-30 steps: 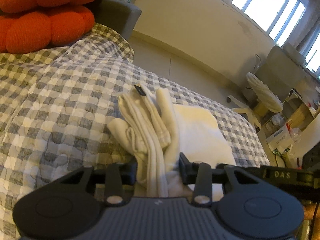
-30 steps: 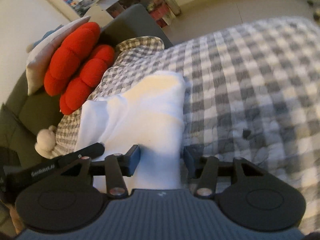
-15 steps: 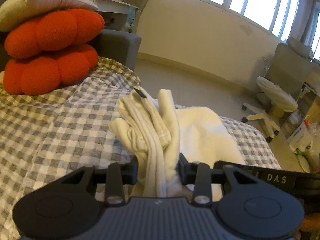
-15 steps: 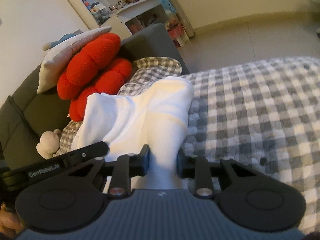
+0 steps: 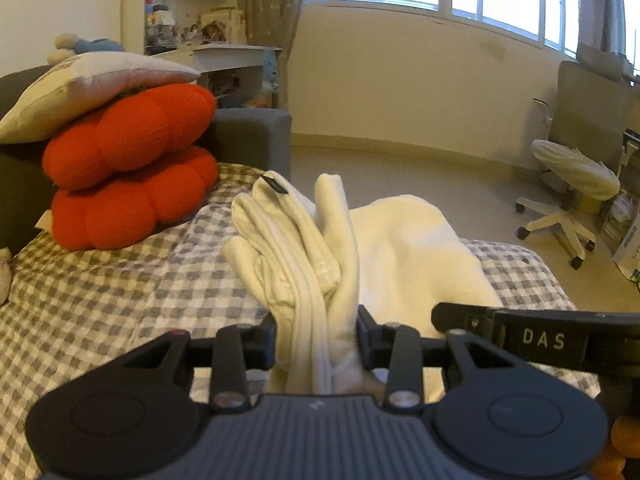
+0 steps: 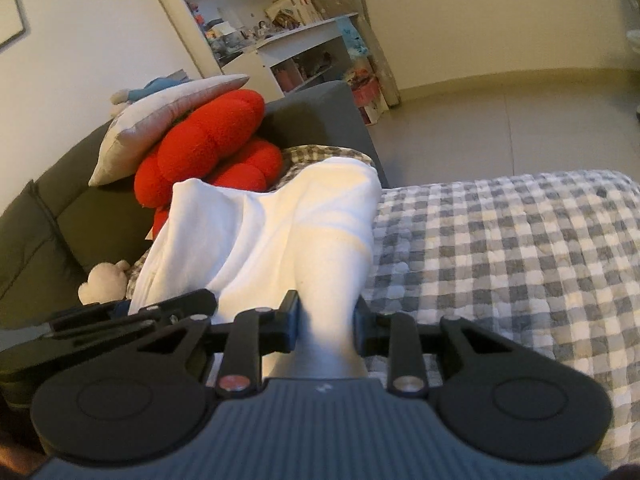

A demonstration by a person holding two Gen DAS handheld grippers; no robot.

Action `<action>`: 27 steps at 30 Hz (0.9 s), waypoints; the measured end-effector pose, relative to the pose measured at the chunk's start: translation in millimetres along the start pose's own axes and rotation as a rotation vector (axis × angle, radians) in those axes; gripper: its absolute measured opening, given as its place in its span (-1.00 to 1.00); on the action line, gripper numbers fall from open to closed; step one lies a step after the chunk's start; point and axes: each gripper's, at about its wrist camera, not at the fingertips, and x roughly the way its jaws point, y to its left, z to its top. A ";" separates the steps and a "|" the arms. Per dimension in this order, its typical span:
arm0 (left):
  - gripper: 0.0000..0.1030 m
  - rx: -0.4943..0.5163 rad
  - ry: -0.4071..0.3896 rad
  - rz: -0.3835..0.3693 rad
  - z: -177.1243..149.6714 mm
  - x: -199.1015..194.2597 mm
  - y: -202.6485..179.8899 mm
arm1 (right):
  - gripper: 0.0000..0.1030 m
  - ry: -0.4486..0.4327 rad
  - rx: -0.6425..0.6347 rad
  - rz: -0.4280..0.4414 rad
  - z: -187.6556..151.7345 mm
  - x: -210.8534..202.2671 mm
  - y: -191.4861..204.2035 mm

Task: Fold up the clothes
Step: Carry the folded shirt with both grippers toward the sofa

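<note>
Together two grippers, left gripper (image 5: 316, 340) and right gripper (image 6: 326, 322), each clamped on one white garment (image 5: 404, 248), two red cushions (image 5: 132, 176)

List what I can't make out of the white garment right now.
- Left wrist view: white garment, lower edge hidden behind left gripper body.
- Right wrist view: its near end hidden behind right gripper; left side covered by the other gripper.
- Garment type: bunched, unclear.

Bare checked quilt (image 6: 500, 248) open to the right, red cushions (image 5: 128, 168) and sofa arm (image 5: 248, 136) blocking left
</note>
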 end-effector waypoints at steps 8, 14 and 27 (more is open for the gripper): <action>-0.27 -0.063 0.029 0.070 -6.6 3.6 48.8 | -0.42 0.052 -0.133 -0.040 -3.1 35.3 56.9; -0.27 -0.126 0.029 0.134 -8.5 -2.0 90.9 | -0.42 0.043 -0.224 -0.041 -4.3 58.0 108.9; -0.27 -0.267 0.009 0.260 -23.8 -35.0 189.7 | -0.42 0.063 -0.365 0.020 -16.0 99.7 212.5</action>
